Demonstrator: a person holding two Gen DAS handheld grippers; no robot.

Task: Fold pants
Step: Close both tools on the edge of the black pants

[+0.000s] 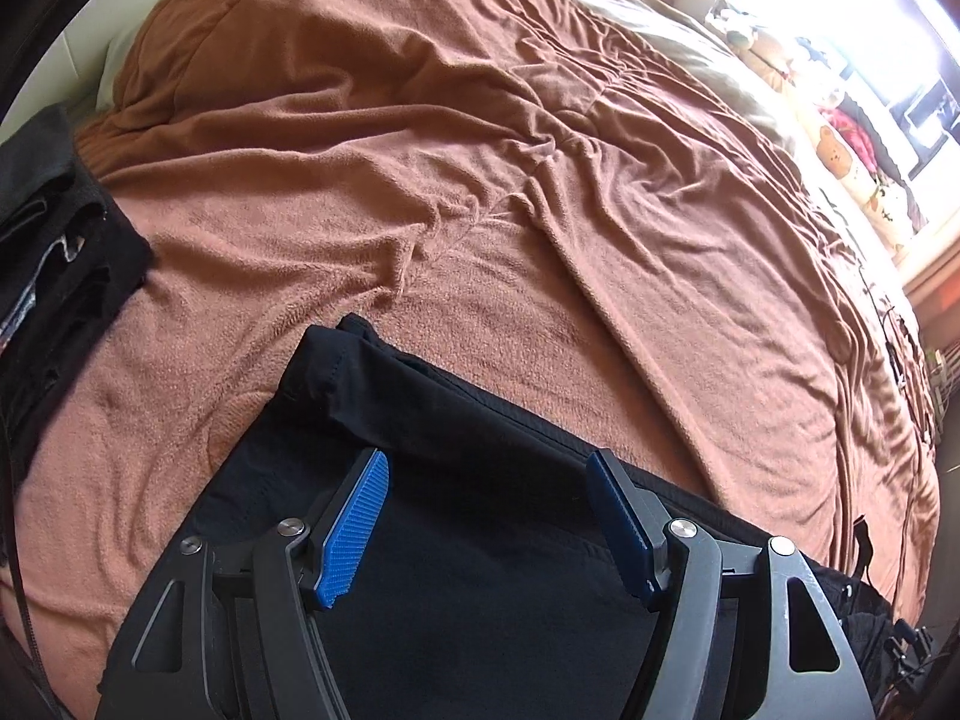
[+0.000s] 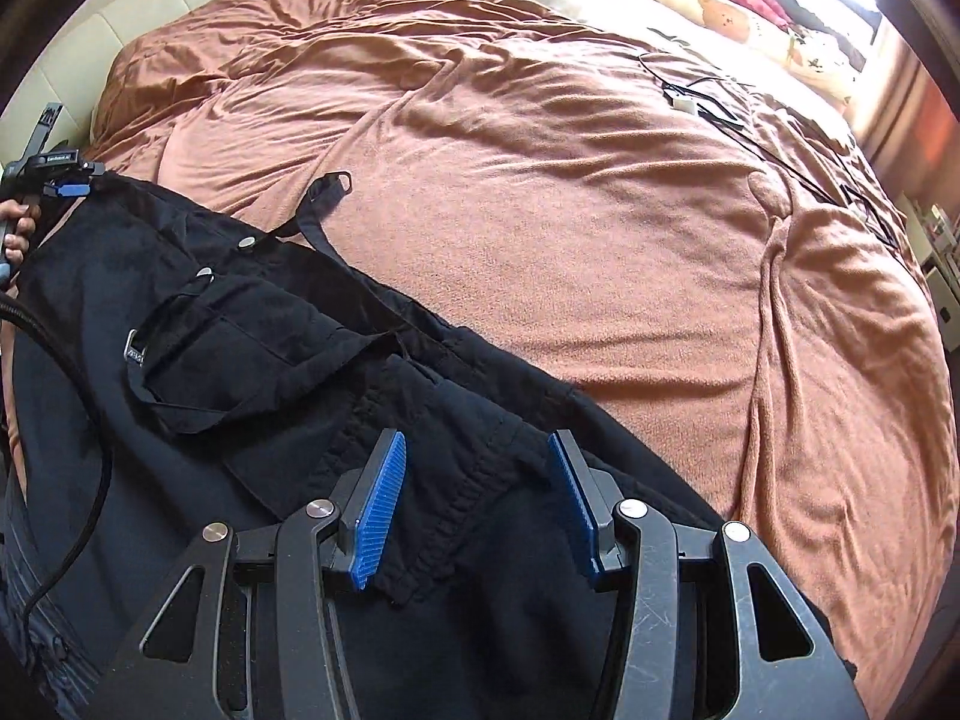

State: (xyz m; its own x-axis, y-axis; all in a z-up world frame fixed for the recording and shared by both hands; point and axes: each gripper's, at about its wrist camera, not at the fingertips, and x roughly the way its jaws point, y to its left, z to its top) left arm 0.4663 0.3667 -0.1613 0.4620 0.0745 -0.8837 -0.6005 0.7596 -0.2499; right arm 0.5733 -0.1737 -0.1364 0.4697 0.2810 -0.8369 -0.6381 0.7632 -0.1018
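Note:
Black cargo pants (image 2: 252,324) lie along the near edge of a bed covered by a rust-brown blanket (image 2: 570,210). They have pockets, snaps and a loose strap. In the left wrist view the pants (image 1: 456,540) show a folded hem end pointing left. My left gripper (image 1: 486,468) is open, its blue pads just above the black fabric, holding nothing. My right gripper (image 2: 477,450) is open over a gathered seam of the pants, holding nothing. The left gripper also shows far left in the right wrist view (image 2: 60,180), at the pants' other end.
A stack of dark folded clothes (image 1: 54,240) sits at the bed's left edge. Cables and a small white device (image 2: 684,99) lie on the blanket far right. Stuffed toys and pillows (image 2: 738,12) line the window side. A cream headboard (image 2: 90,48) is at back left.

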